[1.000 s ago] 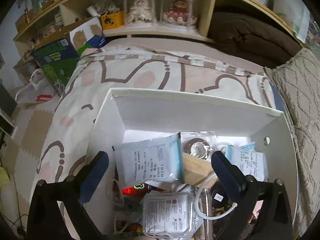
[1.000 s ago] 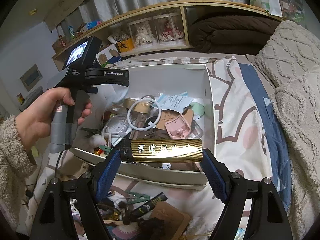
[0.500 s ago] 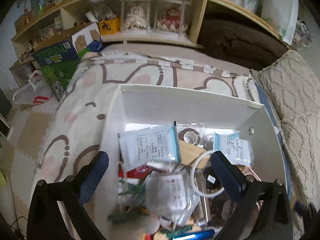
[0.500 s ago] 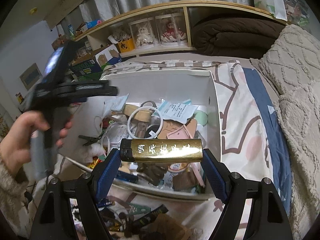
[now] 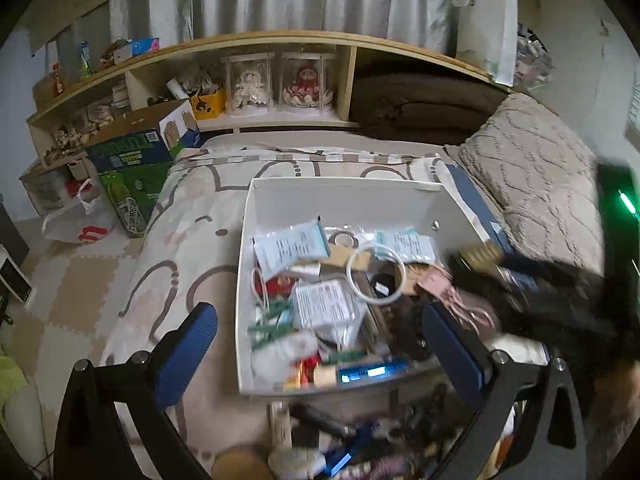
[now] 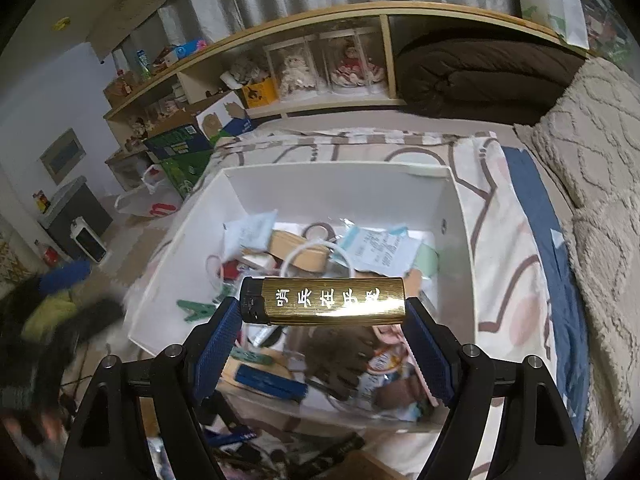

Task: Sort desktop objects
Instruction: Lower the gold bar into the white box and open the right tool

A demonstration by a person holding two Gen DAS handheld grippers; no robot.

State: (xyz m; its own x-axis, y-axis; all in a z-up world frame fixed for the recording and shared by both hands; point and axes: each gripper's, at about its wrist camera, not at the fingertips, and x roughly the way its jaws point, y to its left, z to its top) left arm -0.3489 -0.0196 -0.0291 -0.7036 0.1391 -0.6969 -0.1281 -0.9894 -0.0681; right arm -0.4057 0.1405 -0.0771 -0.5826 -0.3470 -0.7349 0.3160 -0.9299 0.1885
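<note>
A white open box (image 5: 344, 190) (image 6: 340, 184) sits on a patterned bedspread and holds many small items: paper packets, a white ring, green clips, a pink clip. My right gripper (image 6: 323, 312) is shut on a gold lighter (image 6: 332, 301), held crosswise above the box's near part. My left gripper (image 5: 320, 344) is open and empty, above the box's near left side. The right gripper with the lighter (image 5: 478, 254) shows blurred at the right of the left wrist view.
More loose items (image 5: 332, 440) lie on the bed in front of the box. A wooden shelf (image 5: 280, 80) with dolls and cartons stands behind. A beige textured blanket (image 5: 532, 176) lies to the right. Floor mats (image 5: 48, 288) and a bag are at the left.
My left gripper has pulled back and up from the box, staying open. My right gripper has moved forward over the box with the lighter still held.
</note>
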